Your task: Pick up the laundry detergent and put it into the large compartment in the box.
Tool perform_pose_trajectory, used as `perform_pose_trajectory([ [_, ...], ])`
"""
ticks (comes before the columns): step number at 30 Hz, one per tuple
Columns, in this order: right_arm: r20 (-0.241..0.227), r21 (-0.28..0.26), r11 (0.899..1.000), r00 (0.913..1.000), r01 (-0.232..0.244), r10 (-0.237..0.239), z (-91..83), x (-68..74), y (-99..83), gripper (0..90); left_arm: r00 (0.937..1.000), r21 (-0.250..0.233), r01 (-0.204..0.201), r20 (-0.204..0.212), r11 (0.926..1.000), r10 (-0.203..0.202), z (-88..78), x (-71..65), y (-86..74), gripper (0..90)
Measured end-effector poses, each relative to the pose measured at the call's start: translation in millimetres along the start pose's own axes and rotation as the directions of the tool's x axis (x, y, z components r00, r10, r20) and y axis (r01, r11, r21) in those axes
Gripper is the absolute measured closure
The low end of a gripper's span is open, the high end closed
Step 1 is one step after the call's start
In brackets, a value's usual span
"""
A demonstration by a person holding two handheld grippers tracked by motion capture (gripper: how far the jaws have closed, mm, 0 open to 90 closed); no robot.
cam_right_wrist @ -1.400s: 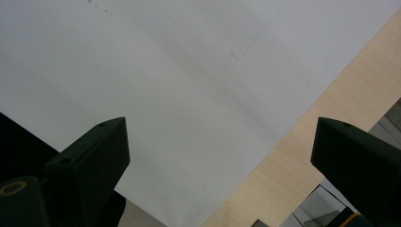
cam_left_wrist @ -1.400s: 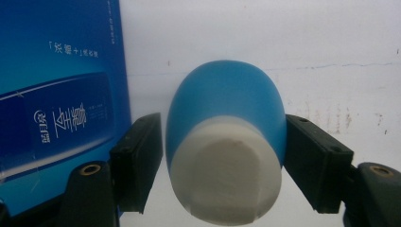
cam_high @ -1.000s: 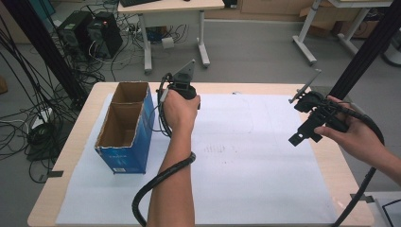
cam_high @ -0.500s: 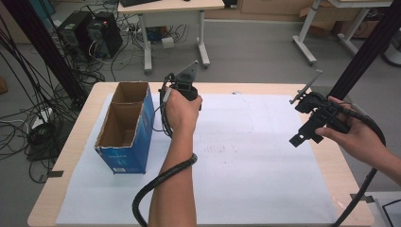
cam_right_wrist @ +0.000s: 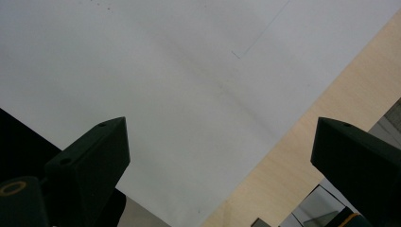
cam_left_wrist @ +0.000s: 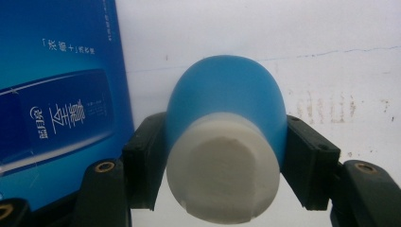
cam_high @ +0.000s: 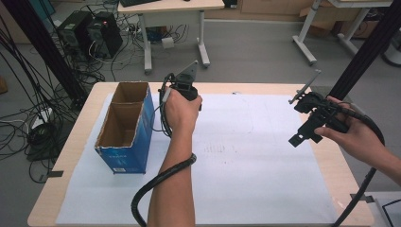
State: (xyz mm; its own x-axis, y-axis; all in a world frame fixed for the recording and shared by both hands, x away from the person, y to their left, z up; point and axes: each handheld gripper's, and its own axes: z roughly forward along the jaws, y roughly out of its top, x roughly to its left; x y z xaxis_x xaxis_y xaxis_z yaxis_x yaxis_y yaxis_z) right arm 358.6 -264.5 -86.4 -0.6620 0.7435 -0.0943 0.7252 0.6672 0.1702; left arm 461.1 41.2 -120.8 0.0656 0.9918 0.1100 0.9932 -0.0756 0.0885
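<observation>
The left gripper's point(cam_left_wrist: 222, 156) fingers point(cam_left_wrist: 144, 161) clamp a blue bottle point(cam_left_wrist: 224, 109), seemingly capped white; right gripper's point(cam_right_wrist: 222, 156) fingers gape empty.

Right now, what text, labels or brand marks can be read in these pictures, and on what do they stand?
Blue box, side panel, left gripper view: white Chinese characters, large line and smaller lines, turned sideways; too blurred to quote.
Blue box, high view: small pale print near the bottom edge, too small to read.
Blue bottle with white cap: no text.
</observation>
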Motion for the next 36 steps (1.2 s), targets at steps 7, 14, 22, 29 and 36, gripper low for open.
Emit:
perform_pose_trajectory([
  [7, 0.002, -0.003, 1.000, 1.0000, -0.001, 0.001, -0.8, -0.2, -1.4, 5.4, 1.0000, -0.001, 0.000, 0.007, 1.0000, 0.000, -1.8, 0.1, -0.4, 38.6],
  [14, 0.001, -0.008, 1.000, 1.0000, -0.005, 0.005, -2.4, -1.2, -3.4, 5.4, 1.0000, -0.010, 0.000, 0.007, 1.0000, 0.000, -12.9, 1.2, -2.1, 38.6],
  [22, 0.002, -0.014, 1.000, 1.0000, -0.003, 0.003, -6.2, -0.3, -4.9, 5.4, 1.0000, -0.042, 0.010, 0.001, 0.9991, -0.009, -39.9, 5.3, -6.3, 38.6],
  [29, -0.002, -0.021, 1.000, 1.0000, -0.007, 0.007, -8.0, -0.6, -5.0, 5.4, 0.9999, -0.064, 0.013, 0.000, 0.9979, -0.013, -69.7, 12.6, -6.9, 38.6],
  [36, -0.003, -0.025, 1.000, 1.0000, -0.006, 0.006, -7.7, -3.6, -3.5, 5.4, 0.9996, -0.083, 0.024, -0.015, 0.9962, -0.026, -99.2, 19.3, -6.2, 38.7],
])
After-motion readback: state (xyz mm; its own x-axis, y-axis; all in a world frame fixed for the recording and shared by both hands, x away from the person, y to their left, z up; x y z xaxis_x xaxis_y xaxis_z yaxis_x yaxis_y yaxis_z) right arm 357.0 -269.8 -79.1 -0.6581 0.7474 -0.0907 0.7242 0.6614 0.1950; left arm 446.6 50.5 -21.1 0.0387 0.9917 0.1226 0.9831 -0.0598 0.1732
